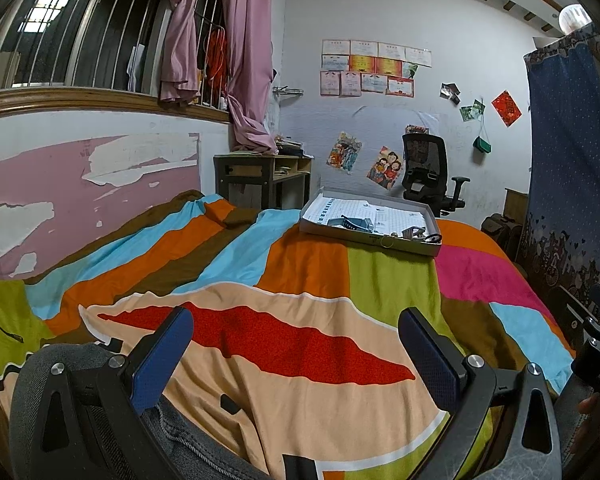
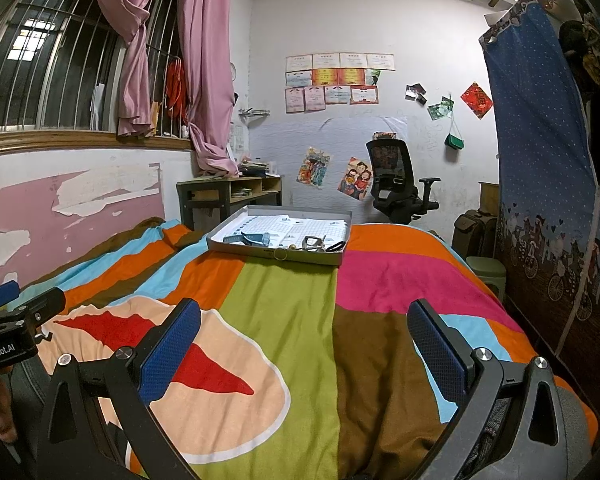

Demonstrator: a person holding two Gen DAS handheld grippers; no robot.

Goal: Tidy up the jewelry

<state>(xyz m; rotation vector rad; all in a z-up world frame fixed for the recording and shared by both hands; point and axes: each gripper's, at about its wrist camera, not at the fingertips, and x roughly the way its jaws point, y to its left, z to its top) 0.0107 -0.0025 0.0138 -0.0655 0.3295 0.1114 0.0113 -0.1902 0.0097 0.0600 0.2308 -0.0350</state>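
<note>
Low over the near end of the bed, the left gripper (image 1: 296,352) hung with its jaws wide apart and nothing between them, blue pads (image 1: 162,360) facing each other above the red and peach patch of the bedspread (image 1: 308,264). The right gripper (image 2: 304,348) hung just the same, jaws spread and empty, over the green and brown stripes of that bedspread, and each tool showed at the edge of the other's view, side by side. Grey fabric sat under both grippers at the bottom of the frames; what it was could not be told. Out past the pads, well apart from both grippers, a shallow cardboard tray (image 2: 236,246) lay flat at the far end of the bed, lined with white gridded paper. Inside it sat the jewelry: a grey-blue watch strap (image 2: 248,237) towards the left, a silver metal piece (image 2: 313,242) towards the right, and a dark looped item (image 2: 336,245) in the right front corner. A thin gold ring (image 2: 280,254) leaned at the tray's front wall, though whether it hung on the rim or touched the cover could not be told. Beyond the bed stood a wooden desk (image 2: 228,192), a black office chair (image 2: 396,180), pink curtains (image 2: 204,80) at a barred window, and certificates (image 2: 336,78) on the white wall.
</note>
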